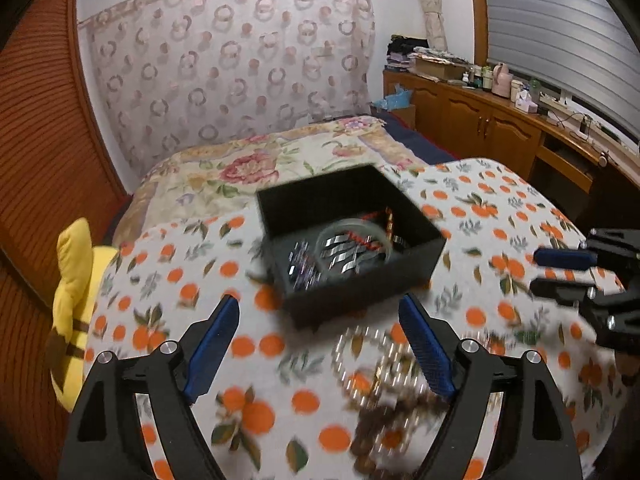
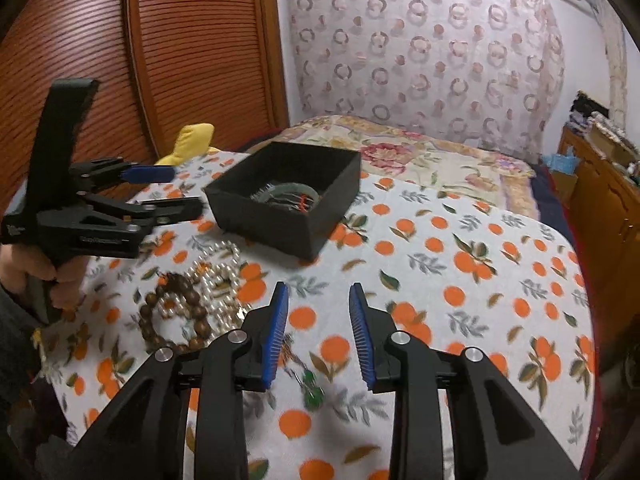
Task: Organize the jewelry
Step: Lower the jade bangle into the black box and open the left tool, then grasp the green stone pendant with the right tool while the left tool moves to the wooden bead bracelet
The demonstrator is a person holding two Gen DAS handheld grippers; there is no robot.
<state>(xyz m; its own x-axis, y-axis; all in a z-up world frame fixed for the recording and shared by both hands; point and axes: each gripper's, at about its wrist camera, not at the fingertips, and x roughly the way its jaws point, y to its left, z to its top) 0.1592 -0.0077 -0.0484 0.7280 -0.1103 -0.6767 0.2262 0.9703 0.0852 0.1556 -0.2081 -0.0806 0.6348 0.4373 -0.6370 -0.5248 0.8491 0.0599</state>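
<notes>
Black box (image 2: 280,196) on orange-print cloth (image 2: 460,280) already holds bangles. Pearl necklace (image 2: 218,280) and wooden bead bracelet (image 2: 176,316) lie loose nearby. Left gripper (image 1: 320,344) spread wide, empty; right gripper (image 2: 319,332) parted, empty. Recommend gripping one strand, lifting clear.

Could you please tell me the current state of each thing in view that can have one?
Left gripper: open, empty.
Right gripper: open, empty.
Black box: lidless, holding several pieces of jewelry.
Pearl strand: loose on the tablecloth, outside the box.
Wooden bead bracelet: on the cloth, tangled with the pearls.
Green pendant: on the cloth.
</notes>
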